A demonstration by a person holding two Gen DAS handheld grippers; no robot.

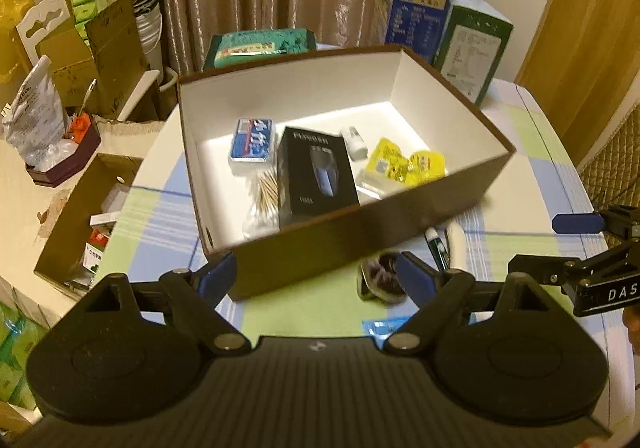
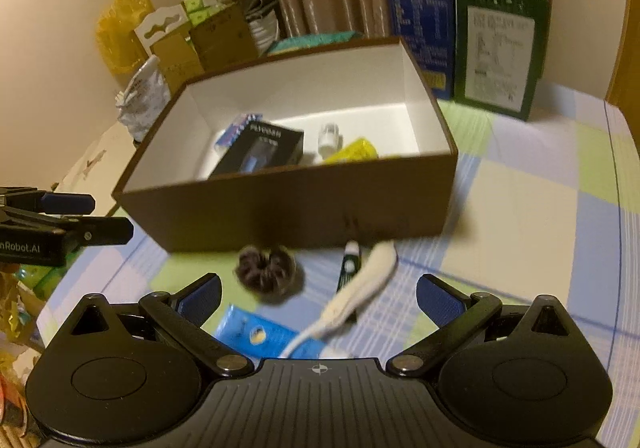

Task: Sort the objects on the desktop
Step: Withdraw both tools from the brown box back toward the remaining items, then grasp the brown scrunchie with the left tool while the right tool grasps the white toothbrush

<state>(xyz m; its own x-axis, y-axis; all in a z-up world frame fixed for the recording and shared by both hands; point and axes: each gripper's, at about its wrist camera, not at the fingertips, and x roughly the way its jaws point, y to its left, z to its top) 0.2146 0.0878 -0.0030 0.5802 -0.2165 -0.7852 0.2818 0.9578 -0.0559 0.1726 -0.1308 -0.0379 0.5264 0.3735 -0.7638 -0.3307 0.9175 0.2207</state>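
Claws, left claw (image 1: pixel 316 274) and right claw (image 2: pixel 318 298), both gape wide and empty above the tablecloth (image 2: pixel 520 207).

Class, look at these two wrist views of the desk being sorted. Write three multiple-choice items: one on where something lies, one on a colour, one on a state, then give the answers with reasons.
1. Where does the dark hair scrunchie lie?
A. inside the brown box
B. on the checked tablecloth in front of the box
C. between the jaws of a gripper

2. What colour is the inside of the brown box?
A. white
B. red
C. black

3. How do the jaws of the right gripper stand?
A. shut on the tube
B. shut on nothing
C. open, holding nothing

Answers: 1 B, it rests on the tablecloth before the box's front wall. 2 A, the inner walls and floor are white. 3 C, the blue pads stand wide apart with nothing pressed between them.
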